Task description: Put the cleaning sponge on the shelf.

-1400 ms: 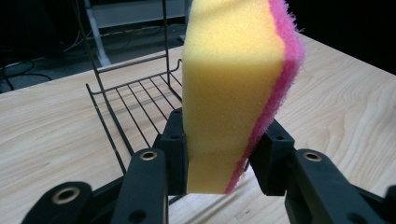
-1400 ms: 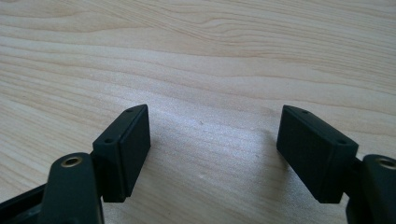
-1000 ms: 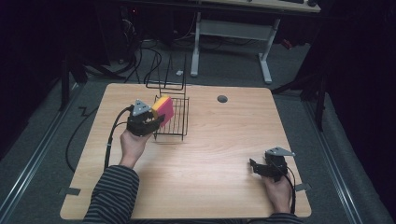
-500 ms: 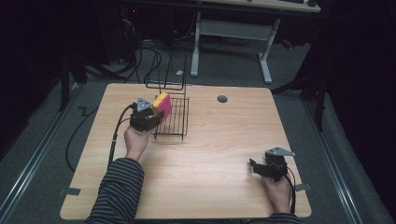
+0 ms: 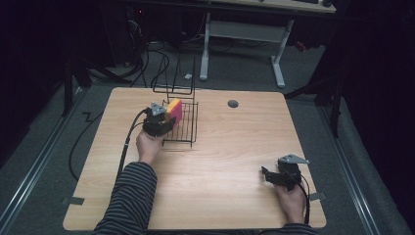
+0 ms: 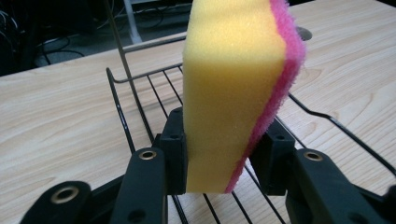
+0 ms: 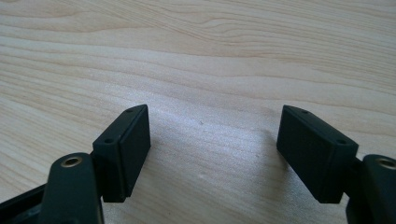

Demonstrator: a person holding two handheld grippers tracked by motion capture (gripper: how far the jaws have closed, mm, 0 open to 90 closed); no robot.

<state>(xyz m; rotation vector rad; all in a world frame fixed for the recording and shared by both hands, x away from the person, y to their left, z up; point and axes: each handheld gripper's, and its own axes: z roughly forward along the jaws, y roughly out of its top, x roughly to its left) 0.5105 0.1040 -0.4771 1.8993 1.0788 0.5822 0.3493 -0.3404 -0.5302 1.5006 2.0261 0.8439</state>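
My left gripper (image 6: 224,161) clamps the yellow-pink sponge (image 6: 236,88) upright over the wire rack (image 5: 183,128), so I'd lower squarely between wires before releasing; right gripper (image 7: 215,154) idles, jaws apart.

Setting read as a lab or test workspace, dimly lit. Light wooden table (image 5: 235,161) with a round cable grommet hole (image 5: 233,104) toward 12 o'clock stood on grey carpet (image 5: 313,83). Loose black cables (image 5: 161,63) lay on the floor at 11 o'clock. A white-framed height-adjustable desk (image 5: 244,29) stood beyond at 12 to 1 o'clock. Metal floor rails (image 5: 36,166) ran along 9 o'clock, and another along 3 o'clock. Surroundings were dark.
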